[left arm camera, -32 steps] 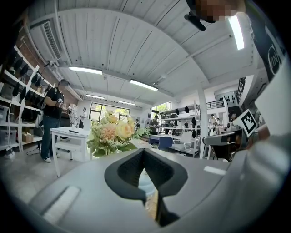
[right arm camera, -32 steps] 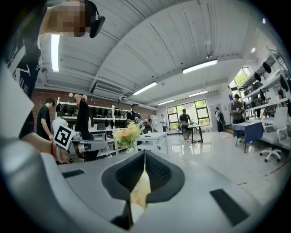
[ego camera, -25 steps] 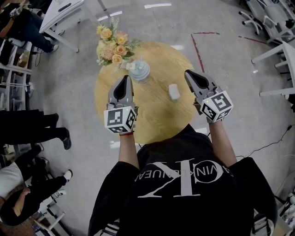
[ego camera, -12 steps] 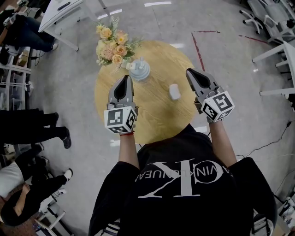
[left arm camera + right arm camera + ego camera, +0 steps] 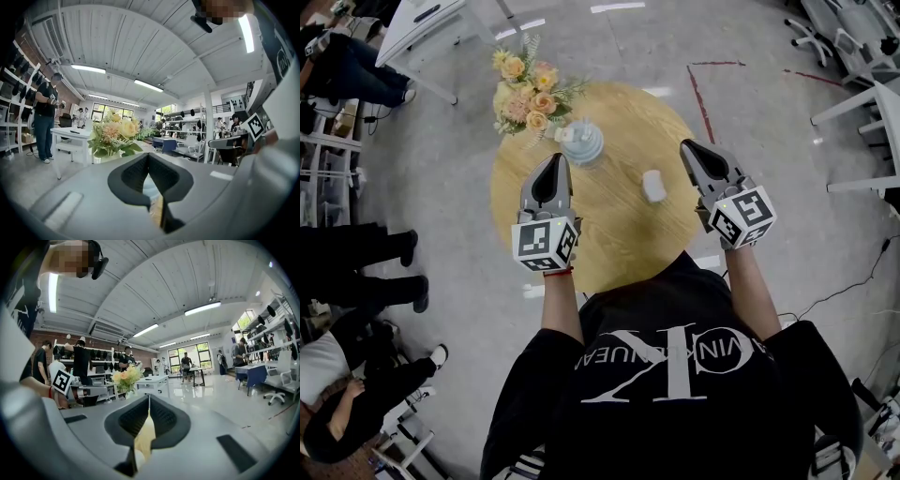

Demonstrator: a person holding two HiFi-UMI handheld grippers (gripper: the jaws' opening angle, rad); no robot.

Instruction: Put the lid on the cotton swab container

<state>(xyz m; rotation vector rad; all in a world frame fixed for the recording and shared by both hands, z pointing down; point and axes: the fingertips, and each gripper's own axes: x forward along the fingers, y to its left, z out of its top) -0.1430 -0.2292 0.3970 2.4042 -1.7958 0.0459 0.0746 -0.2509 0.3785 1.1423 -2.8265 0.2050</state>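
A pale blue round cotton swab container (image 5: 583, 144) stands at the far side of the round wooden table (image 5: 619, 246), with swab ends sticking up from it. A small white lid (image 5: 654, 185) lies to its right, near the table's middle. My left gripper (image 5: 555, 159) hovers just in front and left of the container, shut and empty. My right gripper (image 5: 685, 147) hovers right of the lid, also shut with nothing in it. In the left gripper view the shut jaws (image 5: 148, 157) point at the container, a pale blue patch (image 5: 149, 185) behind them. The right gripper view shows shut jaws (image 5: 149, 400).
A bouquet of yellow and peach flowers (image 5: 527, 94) stands at the table's far left edge, close behind the container. White desks (image 5: 422, 28) and seated people (image 5: 356, 253) ring the table on the grey floor. The person's body covers the near edge.
Both grippers hold the same places with jaws shut. Only a bystander's foot at the left edge has shifted.
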